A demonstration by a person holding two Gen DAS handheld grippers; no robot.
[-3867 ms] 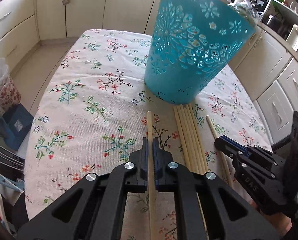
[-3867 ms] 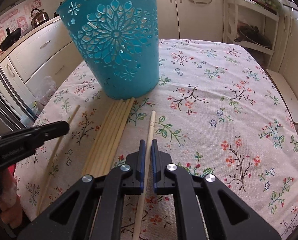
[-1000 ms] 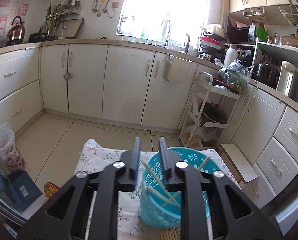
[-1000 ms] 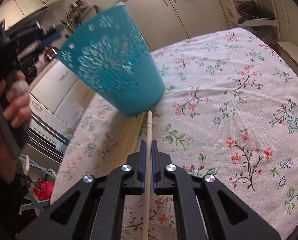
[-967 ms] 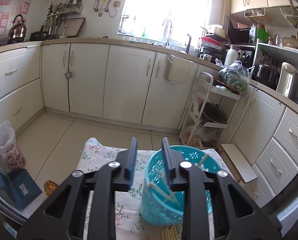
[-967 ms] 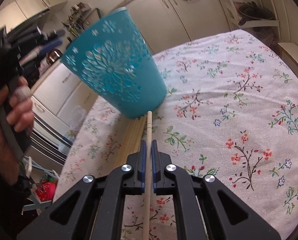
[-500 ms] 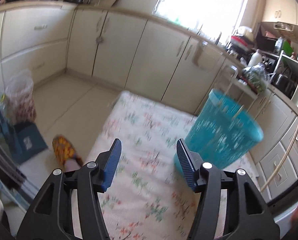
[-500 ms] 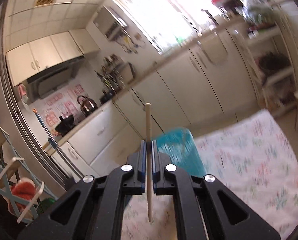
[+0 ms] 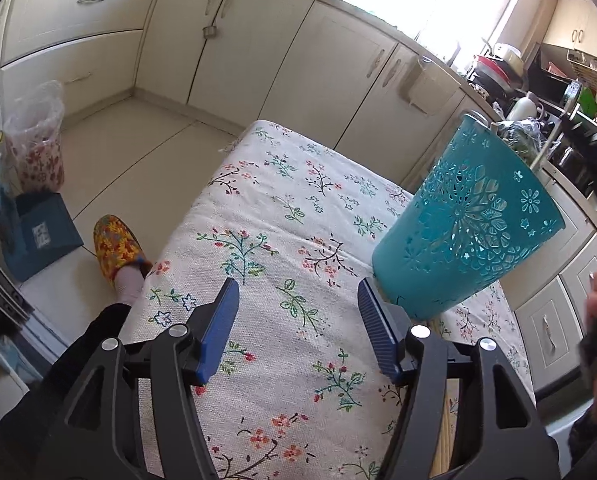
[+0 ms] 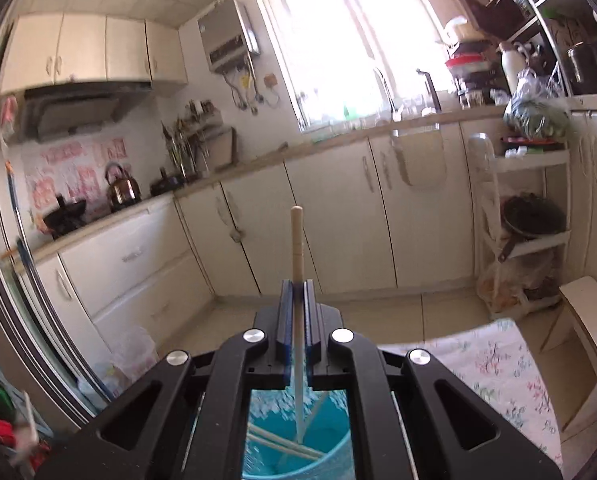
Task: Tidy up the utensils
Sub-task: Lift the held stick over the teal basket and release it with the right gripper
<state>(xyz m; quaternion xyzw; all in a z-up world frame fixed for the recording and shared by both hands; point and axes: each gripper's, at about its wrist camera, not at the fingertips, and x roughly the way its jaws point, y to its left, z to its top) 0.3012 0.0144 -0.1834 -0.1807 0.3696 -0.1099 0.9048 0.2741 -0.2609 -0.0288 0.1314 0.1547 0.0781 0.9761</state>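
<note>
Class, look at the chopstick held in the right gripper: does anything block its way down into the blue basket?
Nothing visible does. The chopstick, clamped in the right gripper, hangs over the open blue basket, which holds only a few other chopsticks.

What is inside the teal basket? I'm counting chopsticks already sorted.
Looking down into the teal basket, a few chopsticks lean inside; the right gripper covers most of the interior, so no count.

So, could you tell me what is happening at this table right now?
A person is sorting wooden chopsticks into a teal basket on the floral tablecloth. The right gripper is shut on one chopstick, held upright over the basket's mouth. The left gripper is open and empty, low over the cloth beside the basket.
</note>
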